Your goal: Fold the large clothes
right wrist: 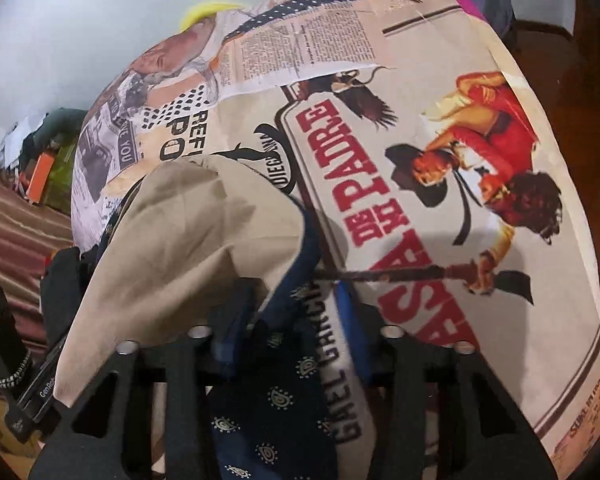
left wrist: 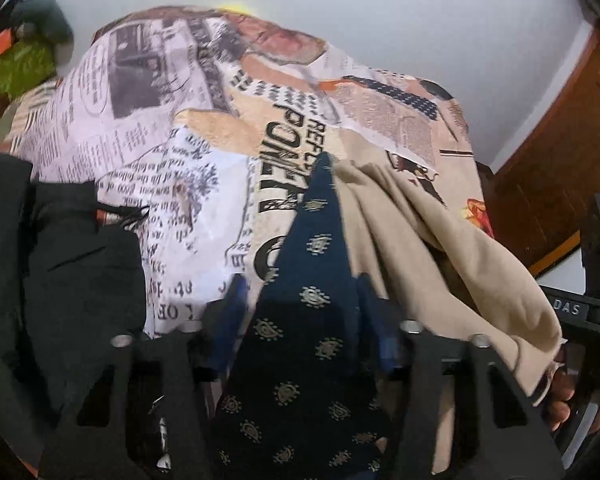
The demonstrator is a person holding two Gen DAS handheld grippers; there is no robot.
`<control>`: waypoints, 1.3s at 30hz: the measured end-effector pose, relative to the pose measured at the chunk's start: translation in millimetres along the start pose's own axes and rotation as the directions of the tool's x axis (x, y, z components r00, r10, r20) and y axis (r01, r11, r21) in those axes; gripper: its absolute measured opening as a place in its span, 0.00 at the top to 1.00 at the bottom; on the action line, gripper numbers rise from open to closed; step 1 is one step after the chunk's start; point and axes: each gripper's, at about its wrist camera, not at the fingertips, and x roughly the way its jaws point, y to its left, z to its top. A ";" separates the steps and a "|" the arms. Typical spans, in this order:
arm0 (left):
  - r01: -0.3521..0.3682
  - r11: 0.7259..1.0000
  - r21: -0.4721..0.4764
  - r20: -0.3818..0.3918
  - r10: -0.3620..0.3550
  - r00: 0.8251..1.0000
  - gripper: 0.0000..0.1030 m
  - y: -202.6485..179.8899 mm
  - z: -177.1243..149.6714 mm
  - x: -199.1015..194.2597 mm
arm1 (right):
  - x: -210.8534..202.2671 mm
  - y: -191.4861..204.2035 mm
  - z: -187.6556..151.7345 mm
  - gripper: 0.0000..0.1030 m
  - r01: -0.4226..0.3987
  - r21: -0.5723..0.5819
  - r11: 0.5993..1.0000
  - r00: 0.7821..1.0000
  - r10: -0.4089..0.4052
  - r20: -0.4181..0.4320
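Note:
A large navy garment [left wrist: 308, 320] with small gold motifs and a beige side [left wrist: 440, 248] lies bunched on a table under a newspaper-and-poster print cover [left wrist: 172, 128]. My left gripper [left wrist: 300, 304] points down at it, and the navy cloth fills the gap between its blue pads, which press on it. In the right wrist view the same navy garment [right wrist: 276, 392] runs up between the blue pads of my right gripper [right wrist: 292, 320], pinched there, with the beige side [right wrist: 188, 240] draped to the left. The print cover [right wrist: 420, 160] spreads beyond.
A dark black cloth [left wrist: 72, 260] lies left of the garment. Green and orange items [left wrist: 16, 72] sit at the far left. Brown wooden furniture [left wrist: 560, 168] stands to the right. A striped fabric surface [right wrist: 12, 232] lies beside the table. A hand [left wrist: 560, 392] shows at the right edge.

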 end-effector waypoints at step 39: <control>-0.026 0.979 0.204 -0.063 0.039 0.997 0.91 10.1 -202.5 -189.7 | -170.0 15.9 -203.5 0.94 0.178 -0.240 0.954 0.966 -0.124 0.226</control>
